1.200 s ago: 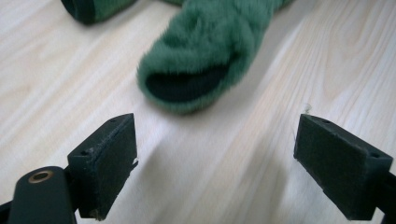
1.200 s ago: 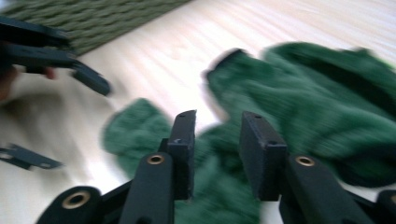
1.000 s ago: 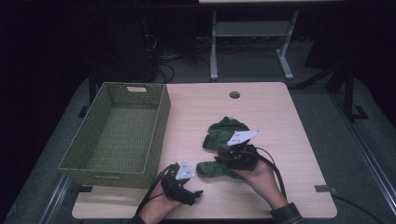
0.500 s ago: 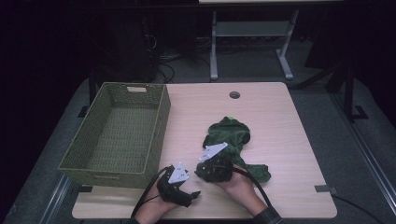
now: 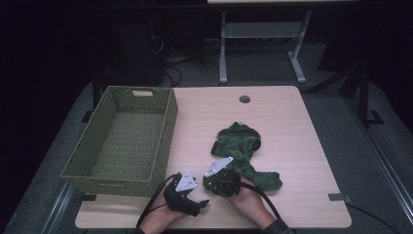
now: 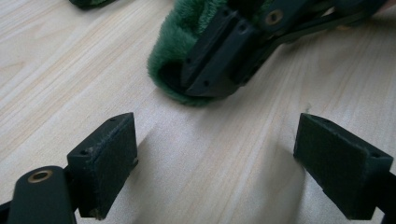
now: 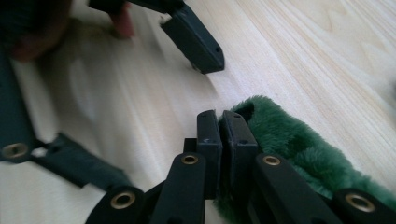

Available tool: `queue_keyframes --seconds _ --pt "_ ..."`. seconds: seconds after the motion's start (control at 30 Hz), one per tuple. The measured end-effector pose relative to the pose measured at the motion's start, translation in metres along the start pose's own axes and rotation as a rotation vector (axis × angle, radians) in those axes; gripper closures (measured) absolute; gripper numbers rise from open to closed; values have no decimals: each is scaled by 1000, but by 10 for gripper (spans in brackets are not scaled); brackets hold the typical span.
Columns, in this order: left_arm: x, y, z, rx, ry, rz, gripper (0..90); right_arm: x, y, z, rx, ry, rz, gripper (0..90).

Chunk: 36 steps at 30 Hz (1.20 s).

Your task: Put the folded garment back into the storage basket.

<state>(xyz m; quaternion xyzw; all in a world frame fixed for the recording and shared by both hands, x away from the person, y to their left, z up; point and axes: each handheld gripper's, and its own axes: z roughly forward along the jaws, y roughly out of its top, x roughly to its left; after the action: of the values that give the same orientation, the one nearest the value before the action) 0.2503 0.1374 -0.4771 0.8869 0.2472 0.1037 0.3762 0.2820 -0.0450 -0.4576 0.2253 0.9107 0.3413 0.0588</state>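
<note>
Empty woven olive-green rectangular basket (image 5: 122, 141) at table's left, then my left gripper (image 6: 217, 154) resting on the light wood tabletop (image 5: 287, 117) with jaws wide apart, nothing between, then my right gripper (image 7: 220, 128), just closed, pinching the near edge of the fuzzy dark-green fleece garment (image 5: 241, 146) lying centre-right.

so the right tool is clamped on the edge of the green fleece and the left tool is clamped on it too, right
Not quite. The right tool is indeed clamped on the edge of the green fleece, but the left tool is not: the left gripper view shows its jaws standing wide apart over the bare table, with nothing between them and the fleece lying just beyond.
</note>
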Motion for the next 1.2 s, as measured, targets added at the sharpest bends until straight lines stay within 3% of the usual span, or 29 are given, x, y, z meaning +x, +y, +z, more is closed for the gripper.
queue_keyframes --seconds 0.13,0.2,0.53,0.8,1.2 --pt "0 0 0 -2 -1 -5 128 -1 -1 -15 -55 28 4 862" --pt "-1 0 0 -2 1 -4 128 -1 -2 -24 -92 45 38 862" --pt "0 0 0 0 0 -3 127 -19 -8 -57 -189 39 90 860" --pt "0 0 0 -1 0 -1 127 -35 -17 -74 -219 17 127 857" --pt "0 1 1 1 -2 5 126 -52 -35 -92 -220 -31 178 845"
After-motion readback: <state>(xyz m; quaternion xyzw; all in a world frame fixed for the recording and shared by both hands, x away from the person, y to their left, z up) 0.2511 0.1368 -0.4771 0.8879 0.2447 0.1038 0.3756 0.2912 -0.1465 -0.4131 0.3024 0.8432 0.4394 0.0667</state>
